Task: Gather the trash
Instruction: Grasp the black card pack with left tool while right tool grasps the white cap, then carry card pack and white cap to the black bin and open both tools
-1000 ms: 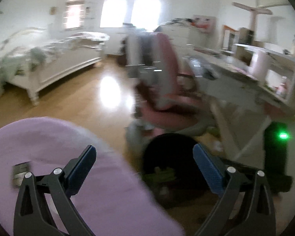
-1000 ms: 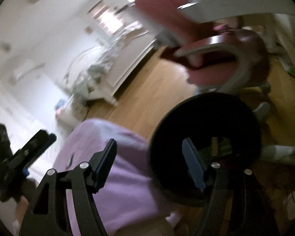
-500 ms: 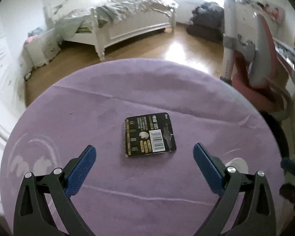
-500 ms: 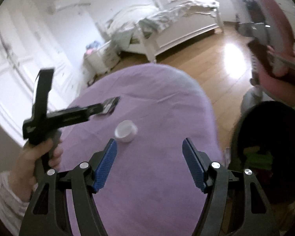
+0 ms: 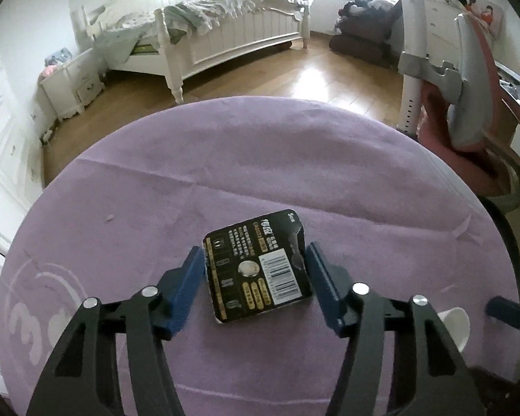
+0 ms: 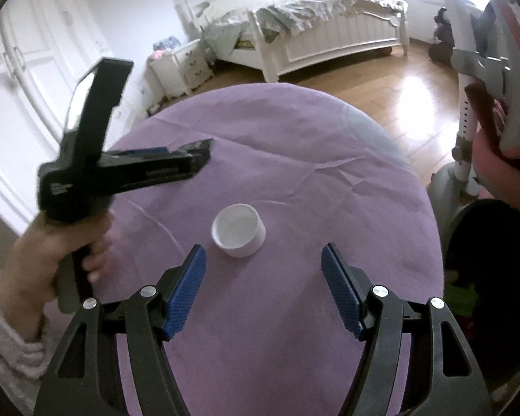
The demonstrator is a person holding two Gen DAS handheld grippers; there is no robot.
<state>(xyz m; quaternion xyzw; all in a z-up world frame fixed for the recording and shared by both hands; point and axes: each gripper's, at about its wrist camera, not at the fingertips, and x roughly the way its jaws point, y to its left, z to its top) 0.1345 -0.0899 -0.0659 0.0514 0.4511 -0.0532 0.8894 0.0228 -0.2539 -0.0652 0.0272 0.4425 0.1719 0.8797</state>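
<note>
Lying flat on purple-clothed desk (image 5: pixel 294 159): black battery card (image 5: pixel 256 270), bracketed by left gripper (image 5: pixel 254 274), jaws touching both edges. White cap (image 6: pixel 238 230), rim up, just ahead of right gripper (image 6: pixel 263 277), jaws apart. Black bin (image 6: pixel 495 277) beside desk.

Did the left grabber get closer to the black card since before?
Yes. The left hand-held gripper has moved forward over the purple tablecloth; its blue fingers now flank the black battery card, which earlier lay ahead of them.
</note>
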